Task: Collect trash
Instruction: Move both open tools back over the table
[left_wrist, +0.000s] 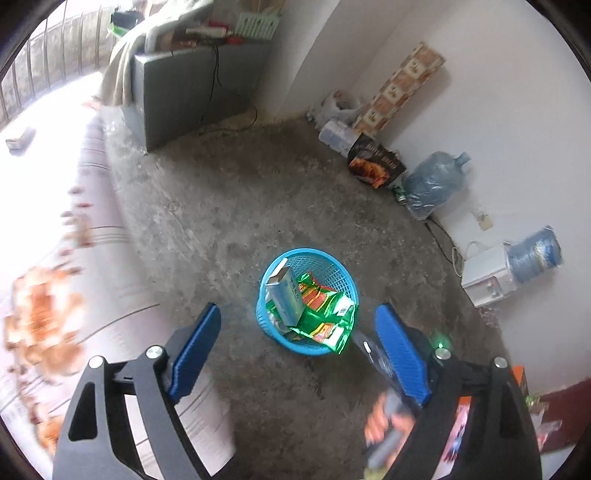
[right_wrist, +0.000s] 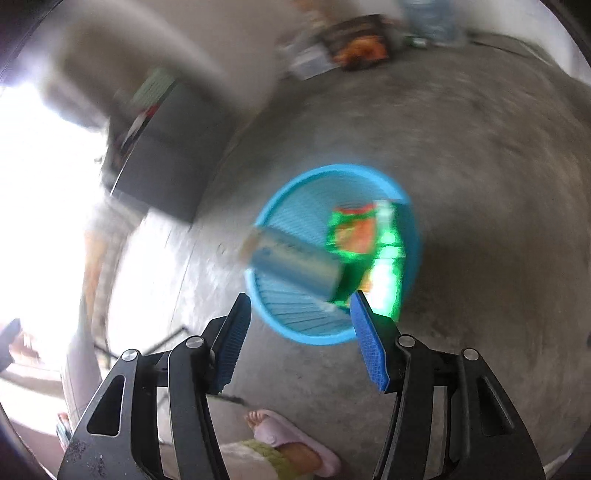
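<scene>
A blue plastic basket (left_wrist: 341, 275) stands on the concrete floor and holds a grey carton (left_wrist: 284, 301) and green-and-red snack wrappers (left_wrist: 323, 314). My left gripper (left_wrist: 297, 332) hangs above and in front of it, open, with nothing between its blue pads. In the blurred right wrist view the same basket (right_wrist: 295, 188) lies ahead with the grey carton (right_wrist: 291, 264) across its near rim and the green wrappers (right_wrist: 354, 236) behind. My right gripper (right_wrist: 299, 317) is open just short of the basket's rim, empty.
A grey cabinet (left_wrist: 184, 96) stands at the back left, a patterned mattress (left_wrist: 74, 288) along the left. Bags, a dark box (left_wrist: 375, 162), water jugs (left_wrist: 436, 182) and a white appliance (left_wrist: 487, 277) line the right wall. A person's foot in a pink slipper (right_wrist: 295, 439) is near my right gripper.
</scene>
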